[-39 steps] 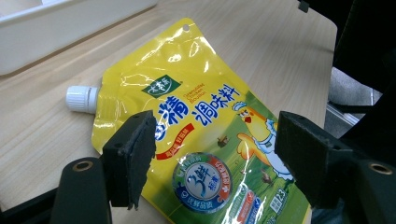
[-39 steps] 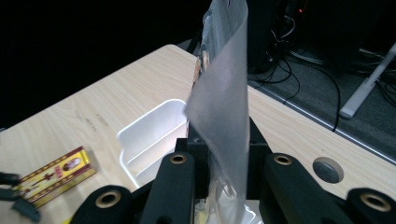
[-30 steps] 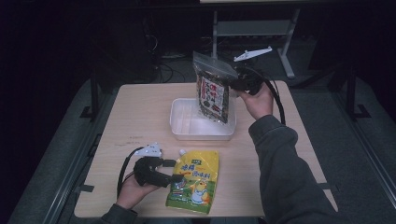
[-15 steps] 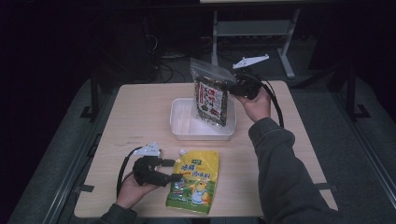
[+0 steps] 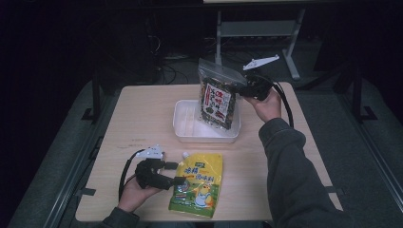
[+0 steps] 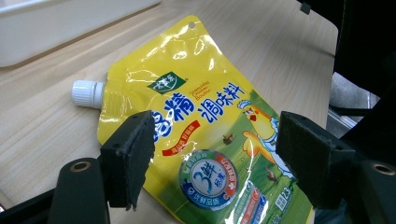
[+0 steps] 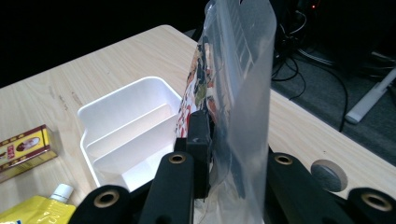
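A clear-topped snack bag with a dark printed label hangs upright, its lower end inside the white tray. My right gripper is shut on the bag's side edge; in the right gripper view the bag sits clamped between the jaws of my right gripper, above the tray. A yellow spouted pouch lies flat near the table's front edge. My left gripper rests at the pouch's left side. In the left gripper view my left gripper stands open over the pouch, the pads not pressing it.
The tray has inner dividers. A small yellow and red box lies on the table beyond the tray. A round cable hole sits in the tabletop near the right edge. Metal frame legs and cables lie on the floor behind the table.
My right gripper has sunk a little with the snack bag, bringing its bottom down into the tray. The left gripper and the yellow pouch have not moved.
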The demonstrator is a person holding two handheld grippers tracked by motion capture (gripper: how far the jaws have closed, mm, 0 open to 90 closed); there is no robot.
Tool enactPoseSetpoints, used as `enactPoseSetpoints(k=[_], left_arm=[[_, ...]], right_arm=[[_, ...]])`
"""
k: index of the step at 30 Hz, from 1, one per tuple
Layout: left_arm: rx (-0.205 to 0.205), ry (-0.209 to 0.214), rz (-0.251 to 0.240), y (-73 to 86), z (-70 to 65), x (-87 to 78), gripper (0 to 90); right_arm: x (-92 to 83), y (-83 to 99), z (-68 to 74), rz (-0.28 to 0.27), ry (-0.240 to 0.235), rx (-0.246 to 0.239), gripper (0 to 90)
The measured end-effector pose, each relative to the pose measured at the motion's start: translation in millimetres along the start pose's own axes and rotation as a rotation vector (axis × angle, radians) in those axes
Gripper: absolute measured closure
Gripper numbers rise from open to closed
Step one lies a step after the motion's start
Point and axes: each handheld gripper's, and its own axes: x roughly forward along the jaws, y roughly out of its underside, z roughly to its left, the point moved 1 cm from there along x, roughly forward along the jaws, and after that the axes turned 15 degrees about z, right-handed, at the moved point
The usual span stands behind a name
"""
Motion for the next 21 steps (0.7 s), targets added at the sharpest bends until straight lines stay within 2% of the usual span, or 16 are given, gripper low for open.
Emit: enactPoseSetpoints(k=[3, 7, 14, 16, 21], left_arm=[[-0.002, 0.000, -0.001, -0.1, 0.2, 0.1, 27.5], [-0.001, -0.004, -0.001, 0.0, -0.2, -0.3, 27.4], [0.001, -0.011, -0.002, 0.4, -1.1, -0.7, 27.4], [0.003, -0.013, 0.001, 0.6, -1.4, -0.9, 27.3], [0.008, -0.020, 0.005, 0.5, -2.6, -0.2, 27.4]], right_arm=[[1.0, 0.4, -1.3, -0.004, -0.008, 0.013, 76.5], [0.4, 0.8, -2.3, -0.016, -0.020, 0.046, 63.2], [-3.4, 2.4, 3.0, 0.009, -0.028, 0.071, 48.5], [-5.9, 5.4, 5.5, -0.006, -0.021, 0.074, 46.6], [-8.1, 17.2, 7.3, 0.016, -0.032, 0.094, 44.1]])
